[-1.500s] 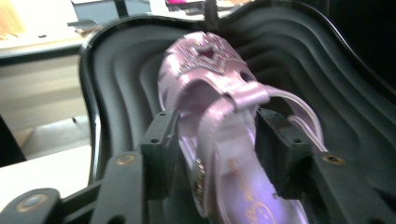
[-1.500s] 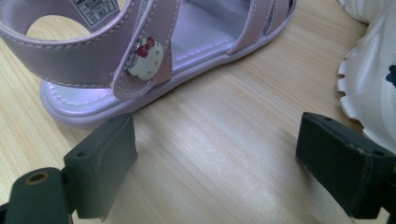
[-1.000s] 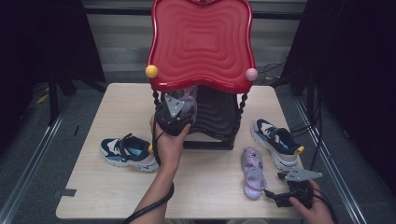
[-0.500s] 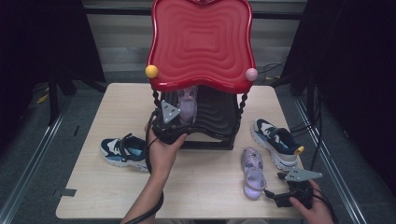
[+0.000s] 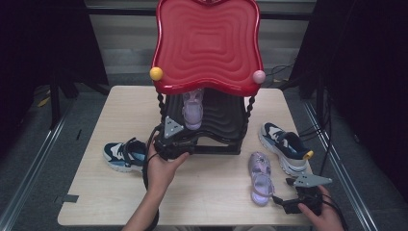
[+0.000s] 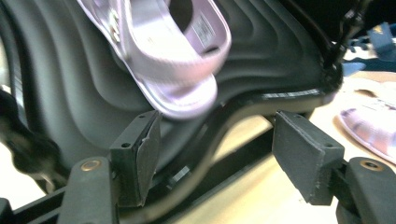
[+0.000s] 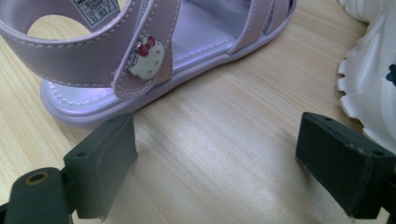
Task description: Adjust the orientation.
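A lilac sandal [image 5: 193,109] [image 6: 173,60] lies tilted on the black wavy shelf [image 6: 70,84] of a shoe rack under its red top [image 5: 208,43]. My left gripper [image 5: 183,135] [image 6: 217,140] is just in front of and below it. Its jaws have just been opening and now stand open with nothing between the pads. A second lilac sandal [image 5: 260,175] [image 7: 140,56] with a small cat charm lies on the table. My right gripper [image 5: 285,203] [image 7: 217,154] rests open just short of its heel end, without touching it.
A navy and white sneaker [image 5: 122,154] lies left of the rack, and its mate [image 5: 284,147] lies to the right with its white sole [image 7: 369,84] near my right jaw. The wooden table [image 5: 211,207] has bare room along its front edge.
My left gripper has drawn back and down from the shelf, leaving the lilac sandal lying on it. Its jaws stand wider apart. The right gripper has kept still.
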`<state>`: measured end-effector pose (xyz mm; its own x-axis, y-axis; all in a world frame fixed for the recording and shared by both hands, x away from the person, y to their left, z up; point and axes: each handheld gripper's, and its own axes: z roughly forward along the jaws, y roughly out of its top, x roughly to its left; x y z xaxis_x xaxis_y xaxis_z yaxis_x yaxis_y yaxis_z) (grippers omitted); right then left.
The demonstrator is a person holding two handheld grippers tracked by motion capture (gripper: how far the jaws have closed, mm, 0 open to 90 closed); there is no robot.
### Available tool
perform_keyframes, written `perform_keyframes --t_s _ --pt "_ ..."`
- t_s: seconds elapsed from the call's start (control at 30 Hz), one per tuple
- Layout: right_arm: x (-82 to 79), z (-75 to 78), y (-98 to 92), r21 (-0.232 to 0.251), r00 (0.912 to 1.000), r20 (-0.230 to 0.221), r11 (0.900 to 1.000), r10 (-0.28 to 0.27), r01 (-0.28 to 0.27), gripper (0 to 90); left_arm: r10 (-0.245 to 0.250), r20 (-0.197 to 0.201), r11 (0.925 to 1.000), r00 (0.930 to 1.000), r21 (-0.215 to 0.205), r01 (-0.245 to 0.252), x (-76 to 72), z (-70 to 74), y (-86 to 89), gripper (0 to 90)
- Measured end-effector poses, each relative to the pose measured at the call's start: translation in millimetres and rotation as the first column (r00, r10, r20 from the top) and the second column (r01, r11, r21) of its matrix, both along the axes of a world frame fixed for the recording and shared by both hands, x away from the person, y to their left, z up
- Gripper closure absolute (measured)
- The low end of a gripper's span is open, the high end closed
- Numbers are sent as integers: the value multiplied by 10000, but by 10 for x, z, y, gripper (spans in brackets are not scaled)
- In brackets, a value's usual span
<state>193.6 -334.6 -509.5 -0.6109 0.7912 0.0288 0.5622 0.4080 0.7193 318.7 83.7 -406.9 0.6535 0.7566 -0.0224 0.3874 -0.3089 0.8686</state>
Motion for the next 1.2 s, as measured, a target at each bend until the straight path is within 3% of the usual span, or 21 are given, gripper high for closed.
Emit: perform_keyframes --t_s 0.5,0.83,0.97,1.0,1.2 --pt "0 0 0 2 10000 2 10000 2 -2 116 -697 -689 9974 9952 157 710 -121 -253 133 304" --pt "0 0 0 0 10000 5 10000 3 -3 116 -1007 -787 9941 9918 323 1035 -196 -335 162 291" --pt "0 0 0 -3 10000 4 10000 1 -1 116 -1411 -939 9886 9855 394 1453 -227 -394 144 285" --pt "0 0 0 -2 10000 2 10000 0 0 116 -1621 -1098 9862 9806 168 1649 -237 -426 141 284" --pt "0 0 1 14 10000 0 10000 -16 16 116 -1925 -1310 9797 9725 305 1981 -261 -503 152 279"
